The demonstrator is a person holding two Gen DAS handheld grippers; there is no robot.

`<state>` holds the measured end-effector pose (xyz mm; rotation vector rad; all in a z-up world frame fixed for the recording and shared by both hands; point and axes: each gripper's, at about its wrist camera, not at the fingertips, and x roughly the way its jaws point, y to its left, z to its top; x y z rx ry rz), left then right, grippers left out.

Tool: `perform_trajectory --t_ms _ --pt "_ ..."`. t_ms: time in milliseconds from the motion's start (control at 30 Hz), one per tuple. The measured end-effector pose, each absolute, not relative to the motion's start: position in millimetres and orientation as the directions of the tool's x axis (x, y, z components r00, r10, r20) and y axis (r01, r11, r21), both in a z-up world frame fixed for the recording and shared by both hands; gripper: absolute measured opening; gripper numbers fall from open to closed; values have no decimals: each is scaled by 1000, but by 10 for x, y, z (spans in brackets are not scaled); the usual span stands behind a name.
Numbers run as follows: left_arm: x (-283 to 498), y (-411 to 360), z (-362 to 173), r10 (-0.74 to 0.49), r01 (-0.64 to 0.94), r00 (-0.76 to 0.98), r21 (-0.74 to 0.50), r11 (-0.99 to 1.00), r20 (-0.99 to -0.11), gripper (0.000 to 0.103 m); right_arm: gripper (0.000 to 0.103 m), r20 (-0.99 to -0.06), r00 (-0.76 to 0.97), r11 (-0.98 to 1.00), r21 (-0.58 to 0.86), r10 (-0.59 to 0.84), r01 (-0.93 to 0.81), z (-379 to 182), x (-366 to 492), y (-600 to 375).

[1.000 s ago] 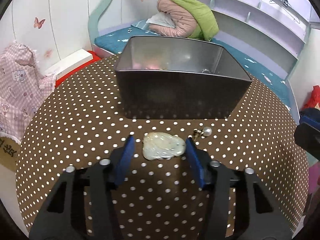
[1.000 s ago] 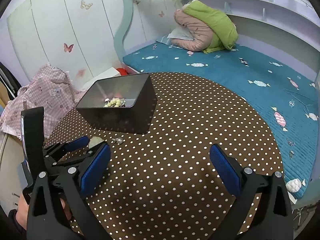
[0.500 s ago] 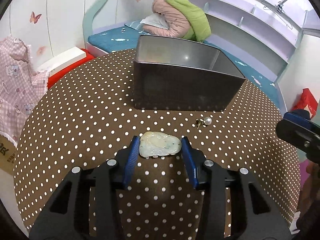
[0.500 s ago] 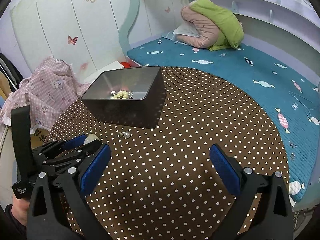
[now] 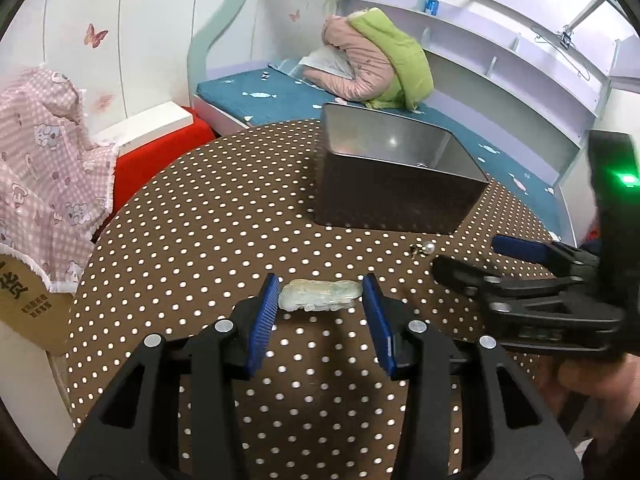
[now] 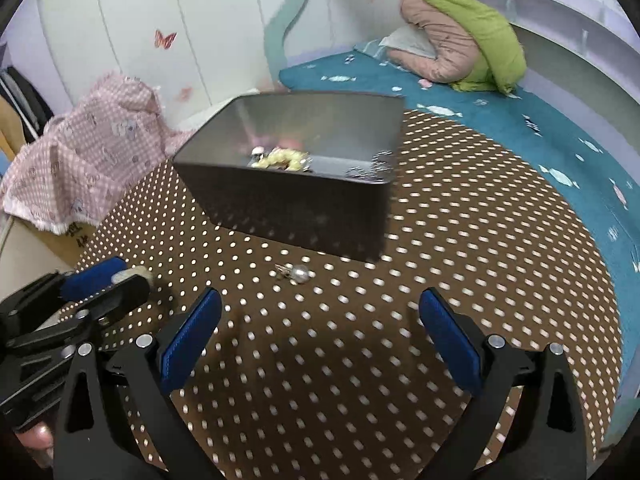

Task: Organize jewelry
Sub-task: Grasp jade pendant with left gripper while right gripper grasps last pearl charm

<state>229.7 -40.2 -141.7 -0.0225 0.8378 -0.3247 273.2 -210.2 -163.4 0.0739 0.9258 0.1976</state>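
While the left gripper [image 5: 320,300] clamps a pale green jade pendant [image 5: 319,295] between its blue pads above the dotted table [image 5: 208,240], the right gripper [image 6: 320,320], jaws wide and just closing slightly, holds nothing. A pearl earring [image 6: 298,273] lies at its twelve o'clock, just before the metal box [image 6: 300,204].

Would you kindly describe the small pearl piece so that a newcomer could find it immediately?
Start at the round brown table with white polka dots and find the dark metal box standing on it. On the cloth just in front of the box lies the pearl earring. It is one shiny round bead with a tiny metal fitting, unlike the flat pale green jade pendant.
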Motion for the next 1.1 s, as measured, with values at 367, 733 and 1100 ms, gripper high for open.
perform_trajectory --t_ms 367,733,1100 --pt "2353 -347 -1364 -301 261 628 -170 950 -718 43 36 -787 604 988 42 125 -150 -1734 2791 -1926" --pt "2355 -363 -1292 -310 267 638 -175 948 -704 43 10 -776 602 979 104 189 -173 -1685 2648 -2049" --pt "2304 -362 -1072 -318 288 666 -161 944 -675 43 10 -706 658 964 148 260 -222 -1142 2373 -2127"
